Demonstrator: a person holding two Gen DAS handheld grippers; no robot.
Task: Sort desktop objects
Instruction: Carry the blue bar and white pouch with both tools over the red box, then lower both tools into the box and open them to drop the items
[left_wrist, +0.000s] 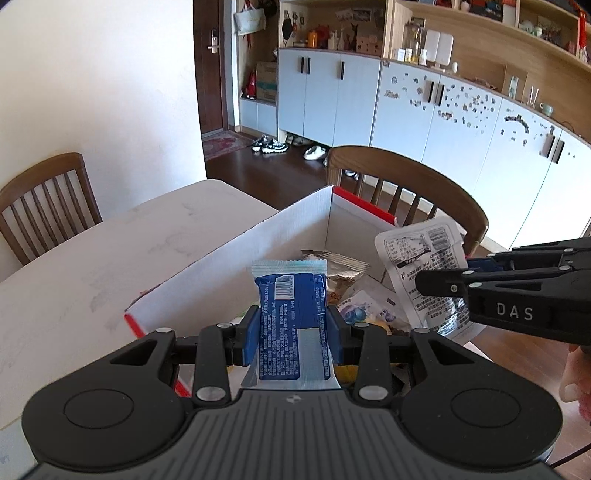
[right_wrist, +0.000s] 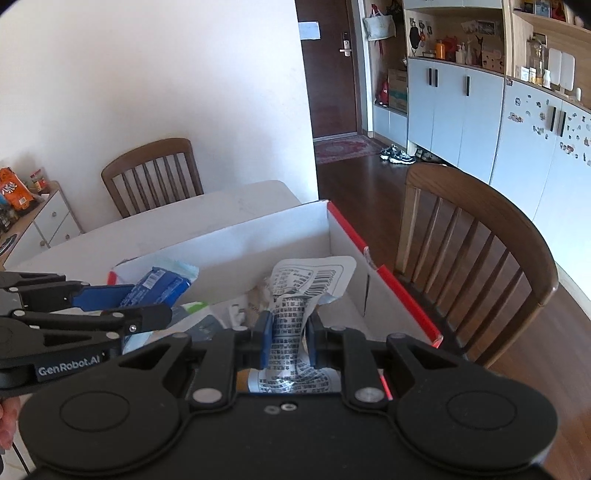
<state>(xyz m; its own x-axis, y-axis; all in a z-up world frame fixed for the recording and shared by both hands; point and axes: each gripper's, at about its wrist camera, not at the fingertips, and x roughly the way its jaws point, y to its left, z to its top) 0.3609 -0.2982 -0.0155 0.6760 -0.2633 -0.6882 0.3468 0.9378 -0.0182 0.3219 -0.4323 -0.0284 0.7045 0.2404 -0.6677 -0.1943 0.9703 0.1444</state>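
Over the open cardboard box, which stands on the white counter, two snack packets hang in the air. The blue packet sits upright in the left claw, whose blue pads are clamped on its two long edges about halfway up, the crimped top seal standing free above them. The white pouch, printed with black text and a barcode, is pinched in the right claw; the pads are pressed nearly together, so the film is crumpled into a narrow waist and its upper part fans out above.

Both look light and soft. The blue packet appears to hold its shape between the pads, so a grip across its body suits it. The pouch is thin, glossy film and probably slippery; a hold on the flat sealed border may slip less than one on the bunched middle.

Inside the box lie other wrappers, among them a silvery bag. Beyond the counter stand two wooden chairs and a wall of pale cabinets.
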